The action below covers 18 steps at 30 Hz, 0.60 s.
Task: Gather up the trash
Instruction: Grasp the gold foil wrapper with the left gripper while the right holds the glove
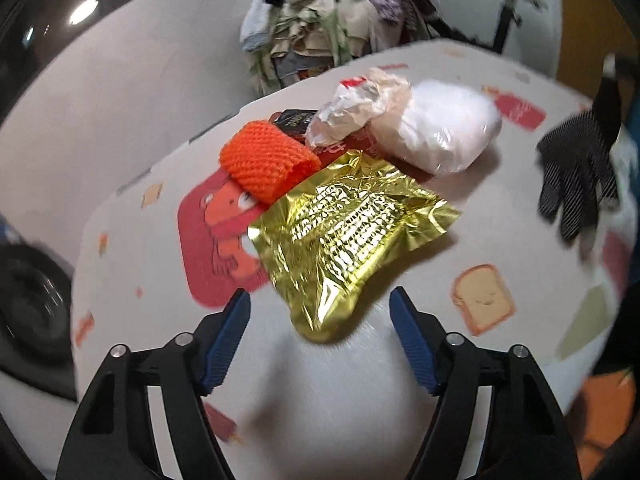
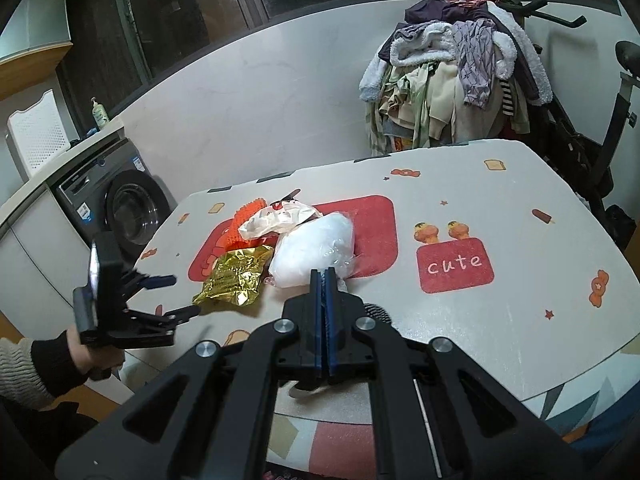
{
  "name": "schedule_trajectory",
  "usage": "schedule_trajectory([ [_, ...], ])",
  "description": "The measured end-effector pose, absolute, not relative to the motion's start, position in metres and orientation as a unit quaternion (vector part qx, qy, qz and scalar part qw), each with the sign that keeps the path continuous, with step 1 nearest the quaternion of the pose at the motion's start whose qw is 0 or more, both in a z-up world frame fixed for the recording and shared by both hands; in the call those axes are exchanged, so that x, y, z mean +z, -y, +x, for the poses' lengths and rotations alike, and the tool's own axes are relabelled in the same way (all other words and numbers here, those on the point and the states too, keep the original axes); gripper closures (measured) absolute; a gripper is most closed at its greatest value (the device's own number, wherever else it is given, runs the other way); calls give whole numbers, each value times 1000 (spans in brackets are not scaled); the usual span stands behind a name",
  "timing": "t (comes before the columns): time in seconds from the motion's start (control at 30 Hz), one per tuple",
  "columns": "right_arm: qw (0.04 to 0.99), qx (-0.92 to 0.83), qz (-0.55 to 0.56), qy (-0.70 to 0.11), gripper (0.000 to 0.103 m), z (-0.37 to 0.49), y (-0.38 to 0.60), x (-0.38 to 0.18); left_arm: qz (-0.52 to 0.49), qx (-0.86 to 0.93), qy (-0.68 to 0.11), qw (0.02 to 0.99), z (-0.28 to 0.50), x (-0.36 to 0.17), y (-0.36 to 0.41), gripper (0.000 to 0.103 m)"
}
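Observation:
A pile of trash lies on the patterned table (image 2: 528, 320): a crinkled gold foil wrapper (image 1: 352, 232) (image 2: 236, 276), an orange knitted piece (image 1: 268, 160) (image 2: 248, 216), a crumpled paper wrapper (image 1: 360, 108) (image 2: 280, 220) and a white plastic bag (image 1: 444, 128) (image 2: 316, 248). My left gripper (image 1: 318, 292) (image 2: 186, 295) is open, and the near corner of the gold wrapper lies between its fingertips without the pads pressing on it. My right gripper (image 2: 324, 274) is shut above the table in front of the white bag. A dark striped piece (image 1: 572, 176) (image 2: 376, 312) hangs from it.
A washing machine (image 2: 120, 208) stands left of the table. Behind the far edge are a heap of clothes (image 2: 452, 80) and an exercise bike (image 2: 600, 152). A person's hand (image 2: 80, 352) in a knit sleeve holds the left gripper at the table's left edge.

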State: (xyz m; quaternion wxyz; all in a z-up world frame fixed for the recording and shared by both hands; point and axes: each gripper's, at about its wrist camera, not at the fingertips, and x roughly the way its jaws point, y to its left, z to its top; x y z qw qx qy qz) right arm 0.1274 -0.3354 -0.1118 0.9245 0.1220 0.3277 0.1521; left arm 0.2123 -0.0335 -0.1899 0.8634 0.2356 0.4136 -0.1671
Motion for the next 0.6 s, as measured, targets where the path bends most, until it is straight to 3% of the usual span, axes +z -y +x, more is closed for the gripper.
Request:
schedule_trajectory([
  [0.17,922,148,130,-332,97,130,340,-119,312,-164,-405,844,226,-209,49,45],
  [0.3,923,146,130,-333,97,133,343,-120,338,-184,-406,829,231,-216,57,76],
  [0.6,924,148,135,-326,97,131,344,-115,126,-254,-421,862,217,-160,18,82],
])
